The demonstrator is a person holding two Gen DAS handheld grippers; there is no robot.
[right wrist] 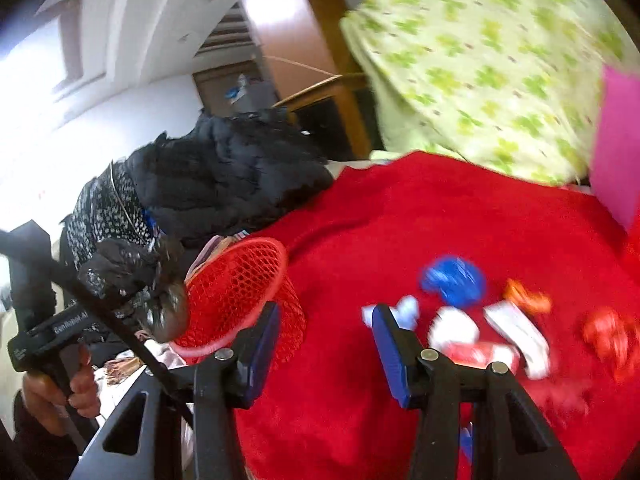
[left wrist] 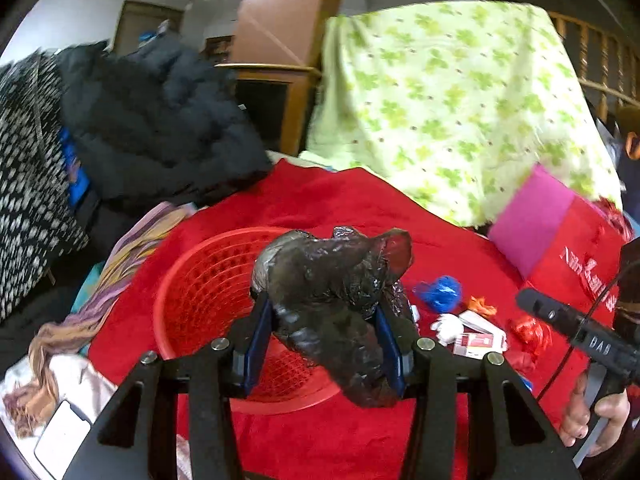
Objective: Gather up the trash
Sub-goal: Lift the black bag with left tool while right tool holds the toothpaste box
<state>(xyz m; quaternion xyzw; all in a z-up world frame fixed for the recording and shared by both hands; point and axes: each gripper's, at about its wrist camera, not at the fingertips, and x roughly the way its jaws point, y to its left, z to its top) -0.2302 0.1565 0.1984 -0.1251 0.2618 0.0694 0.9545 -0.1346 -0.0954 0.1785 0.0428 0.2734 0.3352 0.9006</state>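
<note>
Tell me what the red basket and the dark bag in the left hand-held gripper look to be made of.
Red basket: most likely moulded plastic, with an open lattice wall and a smooth, slightly glossy rim. Dark bag: thin plastic film by the look of it, crinkled, shiny with small highlights, and partly translucent at its edge. It is pinched in the left hand-held gripper.

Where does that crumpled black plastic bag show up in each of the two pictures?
Left wrist view: the black plastic bag is at centre, clamped between the jaws, above the red basket.
Right wrist view: the bag is at the left edge, left of the basket.
Shared landmark: the blue scrap on the red blanket.
</note>
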